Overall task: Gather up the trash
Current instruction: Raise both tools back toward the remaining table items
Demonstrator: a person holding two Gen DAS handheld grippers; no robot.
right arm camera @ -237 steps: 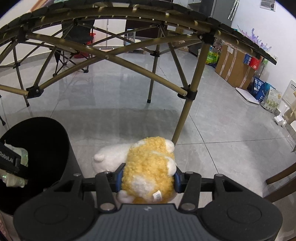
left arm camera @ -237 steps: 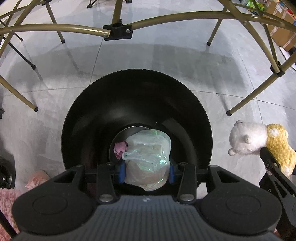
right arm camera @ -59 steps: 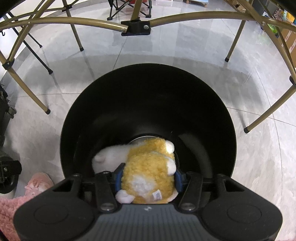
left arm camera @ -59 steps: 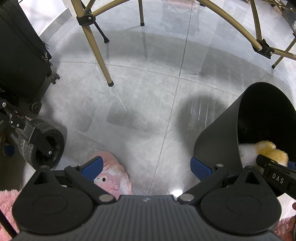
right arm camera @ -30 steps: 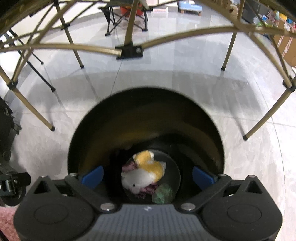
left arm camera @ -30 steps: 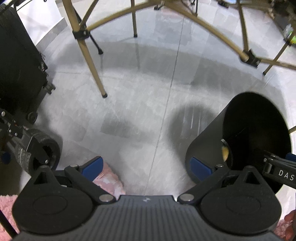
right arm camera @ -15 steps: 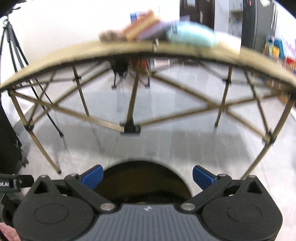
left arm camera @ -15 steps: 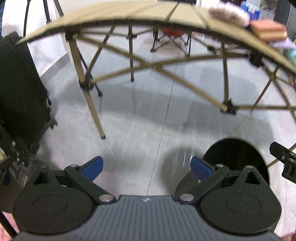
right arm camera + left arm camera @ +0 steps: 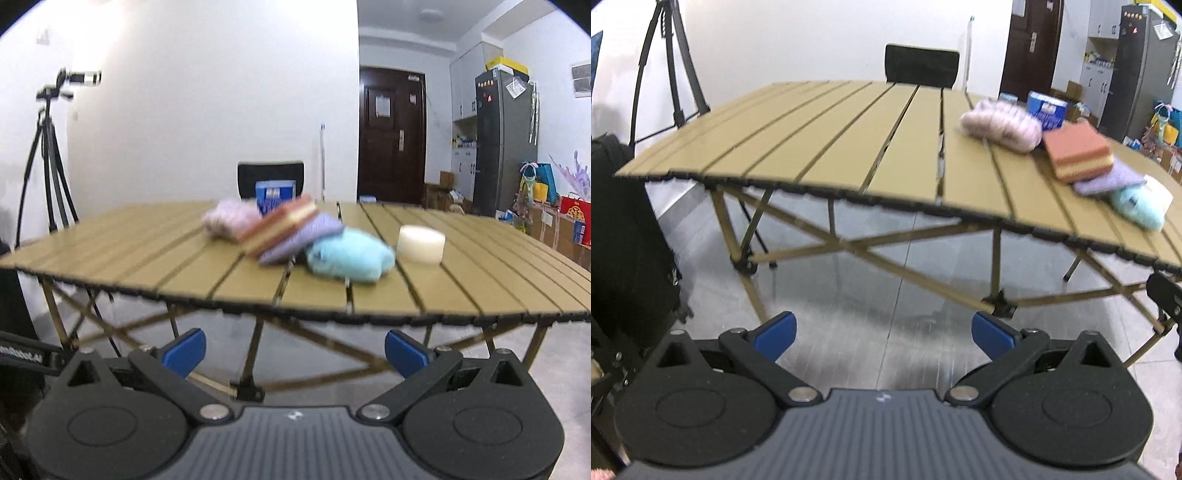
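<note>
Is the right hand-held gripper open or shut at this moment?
Open. In its own wrist view the right hand-held gripper has its blue fingertips spread wide apart, nothing between them; only floor and table legs show through.

The left gripper (image 9: pixel 882 330) gaped empty; a slatted counter (image 9: pixel 849 147) carried blurred, probably cloth bundles (image 9: pixel 1001 125) far right.

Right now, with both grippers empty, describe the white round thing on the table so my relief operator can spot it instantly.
Find the tan slatted table and the row of soft bundles across it. At the row's right end, just right of the light blue bundle, stands the white puck. It alone is a hard-edged, low white cylinder; its neighbours are soft, coloured lumps.
</note>
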